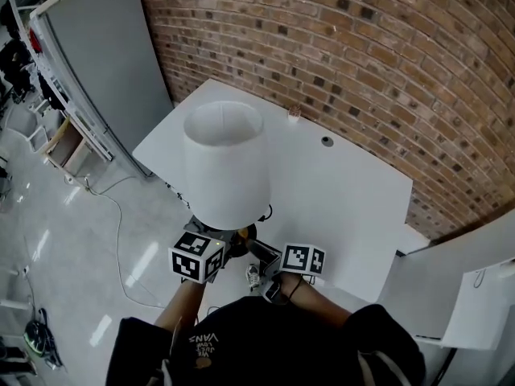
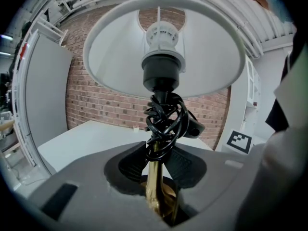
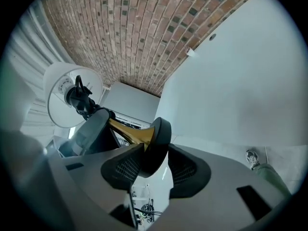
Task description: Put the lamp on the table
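Note:
A lamp with a white shade [image 1: 224, 163] hangs in the air off the near left edge of the white table [image 1: 346, 199]. My left gripper [image 1: 229, 246] is shut on its brass stem [image 2: 155, 177], just below a bundle of black cord [image 2: 166, 119], and the shade [image 2: 163, 47] spreads above. My right gripper [image 1: 257, 253] is shut on the rim of the lamp's black round base [image 3: 159, 138], which sits between both pads. The brass stem [image 3: 127, 130] and shade [image 3: 60, 95] lean away to the left in the right gripper view.
A brick wall [image 1: 362, 47] backs the table. A grey panel [image 1: 105, 63] stands to the left. On the tabletop are a small object [image 1: 294, 112] and a round hole [image 1: 326, 141]. White boards [image 1: 459, 280] lean at the right. A cable [image 1: 121, 240] trails over the floor.

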Motion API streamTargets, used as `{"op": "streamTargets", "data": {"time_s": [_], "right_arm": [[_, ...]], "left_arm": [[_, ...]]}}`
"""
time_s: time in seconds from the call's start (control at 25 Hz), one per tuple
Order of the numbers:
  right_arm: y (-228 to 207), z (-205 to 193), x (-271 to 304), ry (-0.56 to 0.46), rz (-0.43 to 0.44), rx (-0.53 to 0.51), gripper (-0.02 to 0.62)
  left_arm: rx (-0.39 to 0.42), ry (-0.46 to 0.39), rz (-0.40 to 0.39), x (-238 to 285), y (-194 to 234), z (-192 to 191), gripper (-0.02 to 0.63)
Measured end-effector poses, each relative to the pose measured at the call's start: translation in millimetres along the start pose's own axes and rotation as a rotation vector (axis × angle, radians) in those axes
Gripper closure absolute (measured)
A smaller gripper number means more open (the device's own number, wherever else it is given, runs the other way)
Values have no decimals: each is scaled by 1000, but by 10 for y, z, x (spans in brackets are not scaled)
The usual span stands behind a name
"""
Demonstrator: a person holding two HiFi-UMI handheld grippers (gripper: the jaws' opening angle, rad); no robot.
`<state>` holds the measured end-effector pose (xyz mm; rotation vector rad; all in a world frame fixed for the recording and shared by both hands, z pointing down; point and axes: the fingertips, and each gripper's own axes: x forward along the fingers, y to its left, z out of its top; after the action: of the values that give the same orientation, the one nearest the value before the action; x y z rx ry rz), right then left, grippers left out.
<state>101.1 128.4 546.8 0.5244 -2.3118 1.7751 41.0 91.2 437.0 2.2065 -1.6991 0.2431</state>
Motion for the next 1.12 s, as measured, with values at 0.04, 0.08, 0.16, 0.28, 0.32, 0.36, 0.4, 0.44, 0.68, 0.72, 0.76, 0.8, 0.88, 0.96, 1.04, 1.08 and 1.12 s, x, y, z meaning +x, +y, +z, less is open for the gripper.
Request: {"op": "streamTargets", "data": {"time_s": [0.04, 0.08, 0.16, 0.28, 0.32, 0.36, 0.4, 0.44, 0.68, 0.72, 0.76, 0.8, 0.88, 0.96, 1.04, 1.08, 1.12], "right_arm": [[-6, 101, 52, -2, 2, 0, 446], [-13, 202, 101, -5, 2, -1, 446], [-25, 400, 191, -10, 0, -3, 446], [-47, 648, 303, -10, -2, 3, 446], [-57, 719, 336, -10, -2, 4, 446], [-66, 786, 372, -9, -1, 5, 448], [-75, 851, 412, -10, 0, 5, 448], [-86, 914, 455, -12, 0, 6, 448], [-123, 1137, 706, -32, -7, 30, 456], [-117, 1165, 759, -38, -7, 35, 456], [-110, 1197, 819, -46, -9, 38, 456], [-102, 1237, 887, -58, -13, 40, 456], [-85, 1325, 1031, -90, -26, 41, 456], [-63, 1398, 1177, -125, -45, 49, 456], [-22, 1471, 1335, -168, -61, 62, 456], [5, 1513, 1415, -191, -67, 68, 456], [28, 1555, 1490, -215, -72, 75, 456]], "left_arm": [[2, 0, 0, 82, 56, 47, 492], [4, -1, -1, 165, 108, 93, 492], [3, -2, -2, 327, 213, 181, 492], [-8, 3, 2, 541, 362, 284, 492], [-12, 4, 4, 603, 409, 312, 492], [-15, 4, 5, 661, 455, 337, 492], [-17, 4, 6, 715, 504, 359, 492], [-18, 4, 7, 767, 552, 378, 492], [-21, 18, -8, 985, 821, 432, 492], [-22, 20, -15, 1012, 882, 444, 492], [-22, 21, -23, 1040, 950, 457, 492], [-21, 21, -34, 1071, 1024, 473, 492], [-17, 24, -60, 1136, 1180, 511, 492], [-11, 32, -91, 1195, 1337, 544, 492], [3, 41, -127, 1255, 1501, 595, 493], [13, 45, -148, 1289, 1583, 631, 492], [22, 48, -171, 1325, 1658, 665, 493]]}}
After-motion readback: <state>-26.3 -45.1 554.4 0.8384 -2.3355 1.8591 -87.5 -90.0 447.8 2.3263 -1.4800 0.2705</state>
